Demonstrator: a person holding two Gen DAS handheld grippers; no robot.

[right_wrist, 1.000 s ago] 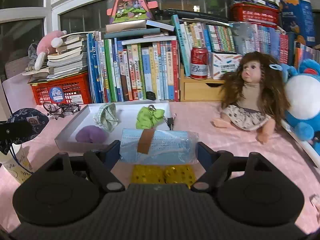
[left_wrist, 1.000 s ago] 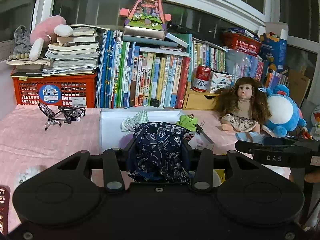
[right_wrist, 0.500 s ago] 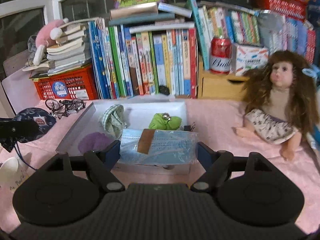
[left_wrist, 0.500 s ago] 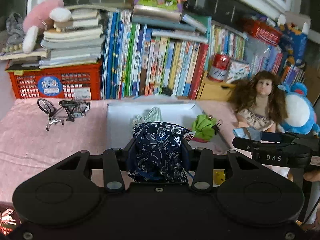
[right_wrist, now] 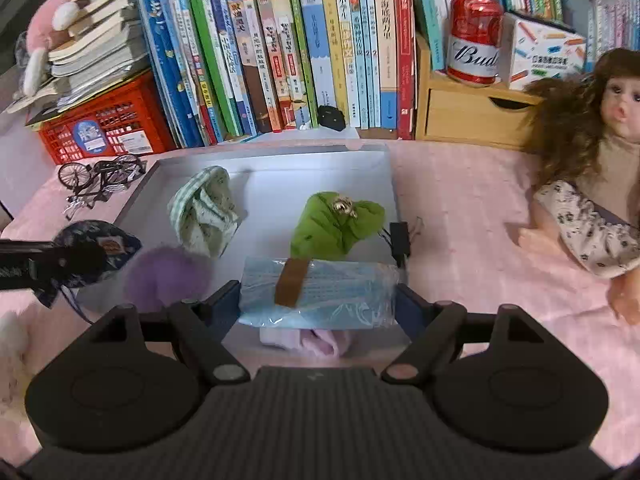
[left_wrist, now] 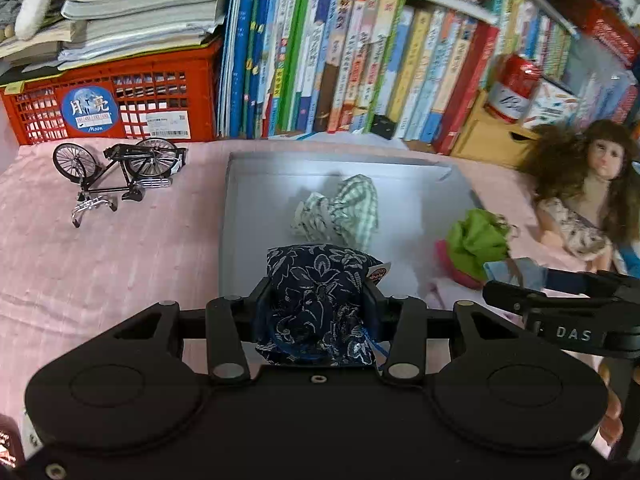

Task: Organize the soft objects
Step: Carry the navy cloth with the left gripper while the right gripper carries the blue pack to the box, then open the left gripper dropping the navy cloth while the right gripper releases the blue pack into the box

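Both grippers have come forward over the shallow white cardboard tray point(right_wrist: 276, 152), the left gripper point(left_wrist: 316, 300) clamped on a navy floral fabric pouch point(left_wrist: 316, 280) above its near-left edge, the right gripper point(right_wrist: 318, 300) gripping a clear-wrapped pack of blue face masks point(right_wrist: 320, 292), seemingly just above the tray's floor.

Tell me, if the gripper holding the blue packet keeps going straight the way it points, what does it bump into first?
Probably the green pouch lying in the white tray. The right gripper, shut on the blue packet, points down over the tray's near end, and the pouch sits just beyond. Depth is hard to judge, so the tray floor might come first.
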